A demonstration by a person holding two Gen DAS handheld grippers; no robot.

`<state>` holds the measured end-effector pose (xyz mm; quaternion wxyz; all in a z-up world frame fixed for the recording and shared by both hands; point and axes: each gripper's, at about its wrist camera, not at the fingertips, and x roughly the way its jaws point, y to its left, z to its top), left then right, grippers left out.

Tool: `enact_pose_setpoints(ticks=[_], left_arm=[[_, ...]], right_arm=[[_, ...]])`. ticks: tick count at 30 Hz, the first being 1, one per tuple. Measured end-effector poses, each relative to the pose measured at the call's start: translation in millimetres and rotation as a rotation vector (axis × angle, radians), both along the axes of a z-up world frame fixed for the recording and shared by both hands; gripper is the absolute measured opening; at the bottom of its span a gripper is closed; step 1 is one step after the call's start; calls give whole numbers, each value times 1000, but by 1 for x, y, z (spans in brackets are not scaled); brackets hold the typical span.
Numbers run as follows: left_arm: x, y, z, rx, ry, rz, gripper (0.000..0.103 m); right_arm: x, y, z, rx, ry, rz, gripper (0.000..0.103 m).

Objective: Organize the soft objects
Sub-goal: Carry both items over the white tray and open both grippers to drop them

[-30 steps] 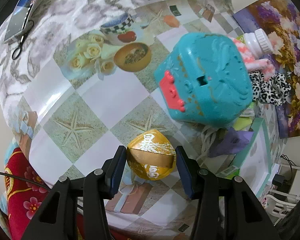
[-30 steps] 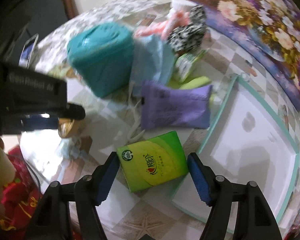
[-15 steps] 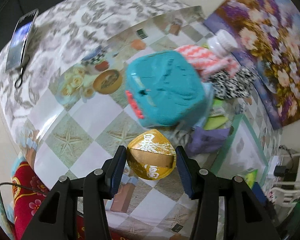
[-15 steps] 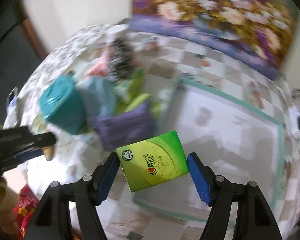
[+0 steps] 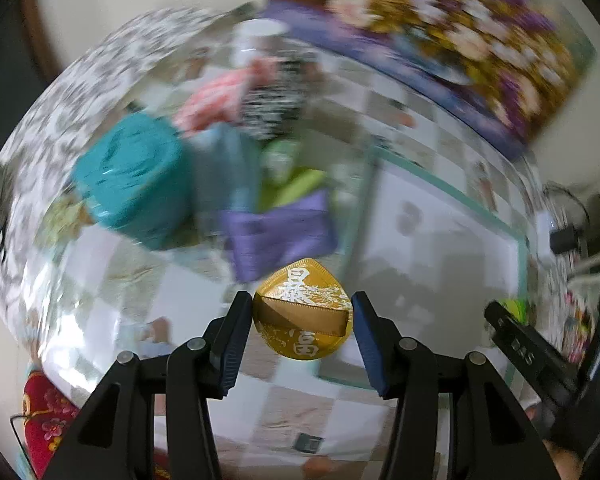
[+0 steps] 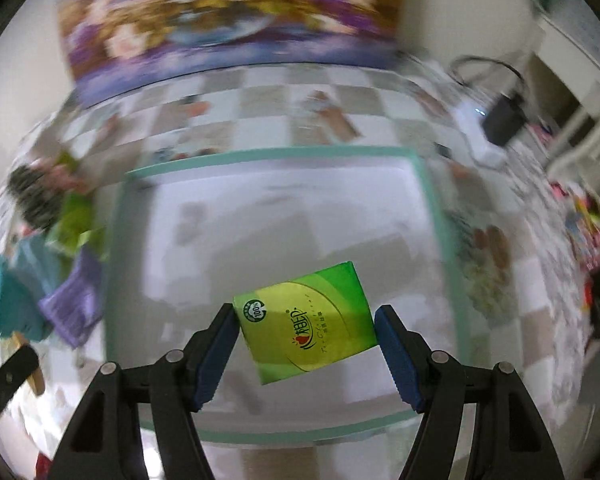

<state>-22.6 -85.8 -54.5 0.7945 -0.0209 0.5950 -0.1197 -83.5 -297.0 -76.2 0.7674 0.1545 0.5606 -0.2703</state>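
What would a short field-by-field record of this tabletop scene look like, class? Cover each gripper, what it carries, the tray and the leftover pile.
left gripper: shut on gold pouch, held above the table
right gripper: shut on green tissue pack, held over the tray
tray: white, teal rim; nothing seen lying in it
pile beside tray: teal box, purple pouch, leopard-print cloth, pink cloth
image quality: background blurred

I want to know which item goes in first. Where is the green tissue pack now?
In the right wrist view, the tissue pack is held between the pads of the right hand-held gripper, above the white tray, near its front edge.
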Motion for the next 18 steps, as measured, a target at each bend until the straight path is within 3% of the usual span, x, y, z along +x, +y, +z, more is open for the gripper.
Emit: enact_pose_setpoints(ticks=[9, 18], left_arm=[[-22, -63, -6, 9, -70, -179, 53], [-18, -71, -9, -54, -100, -216, 53]], right_arm=[[-24, -39, -8, 26, 19, -131, 73], [-27, -43, -11, 56, 17, -144, 73]])
